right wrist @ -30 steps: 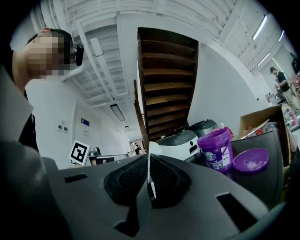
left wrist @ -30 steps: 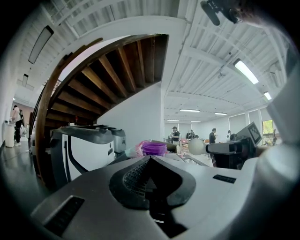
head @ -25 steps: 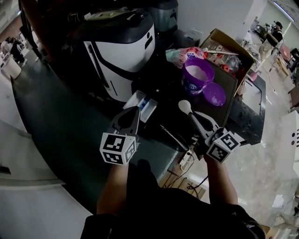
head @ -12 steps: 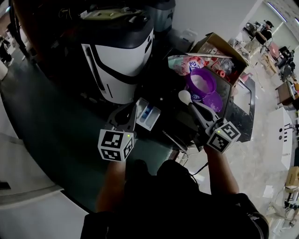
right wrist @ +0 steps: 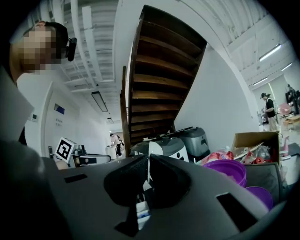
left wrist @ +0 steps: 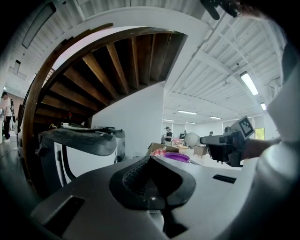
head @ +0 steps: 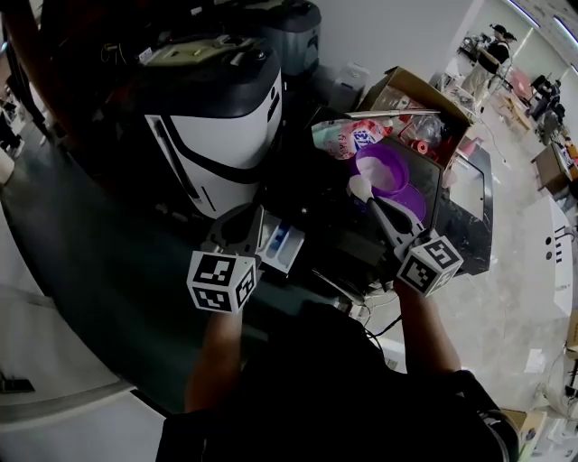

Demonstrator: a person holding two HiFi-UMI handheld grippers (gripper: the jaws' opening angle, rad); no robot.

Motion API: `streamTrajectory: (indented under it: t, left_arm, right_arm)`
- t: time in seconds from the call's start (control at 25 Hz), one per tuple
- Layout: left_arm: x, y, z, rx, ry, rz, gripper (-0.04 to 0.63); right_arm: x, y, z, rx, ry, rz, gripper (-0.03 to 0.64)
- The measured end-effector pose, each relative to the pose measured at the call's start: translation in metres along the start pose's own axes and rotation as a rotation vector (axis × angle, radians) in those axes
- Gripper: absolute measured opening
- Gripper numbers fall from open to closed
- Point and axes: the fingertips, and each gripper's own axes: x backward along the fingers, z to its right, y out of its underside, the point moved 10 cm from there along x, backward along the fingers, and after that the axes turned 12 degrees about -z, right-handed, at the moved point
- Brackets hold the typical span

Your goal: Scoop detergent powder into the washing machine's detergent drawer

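Note:
A white scoop [head: 358, 188] sticks out of my right gripper [head: 384, 213], which is shut on its handle [right wrist: 147, 180]. The scoop's bowl hangs at the near left rim of the open purple powder tub [head: 381, 167]; what it holds I cannot tell. The tub's purple lid [head: 413, 200] lies beside it. The white drawer [head: 278, 242] with a blue compartment stands pulled out below the white and black washing machine [head: 217, 135]. My left gripper [head: 253, 218] hovers just left of the drawer, shut on nothing [left wrist: 151, 158].
A pink detergent bag [head: 343, 137] and an open cardboard box [head: 420, 99] full of items stand behind the tub. A grey machine [head: 293, 27] sits at the back. Cables hang below the dark table's front edge [head: 361, 302]. People stand far off at the right.
The right gripper has carried the scoop back toward the purple tub, so its bowl now reaches the tub's rim. The left gripper has stayed by the drawer.

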Motion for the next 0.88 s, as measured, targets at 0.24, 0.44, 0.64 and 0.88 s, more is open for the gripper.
streamTrajectory:
  t: [0.24, 0.44, 0.64, 0.88]
  left_arm:
    - [-0.050, -0.026, 0.013, -0.023, 0.035, -0.021, 0.009]
    - [-0.098, -0.054, 0.028, -0.053, 0.051, -0.034, 0.009]
    - [-0.138, -0.069, 0.043, -0.055, 0.047, -0.057, 0.009]
    - [-0.172, -0.078, 0.055, -0.062, 0.059, -0.076, 0.009]
  right_arm:
    - [0.007, -0.007, 0.063, -0.033, 0.066, 0.022, 0.023]
    - [0.009, -0.011, 0.119, -0.021, 0.088, -0.026, 0.023]
    - [0.004, -0.010, 0.165, -0.007, 0.076, -0.079, 0.023]
    - [-0.009, -0.003, 0.196, 0.039, 0.068, -0.171, 0.023]
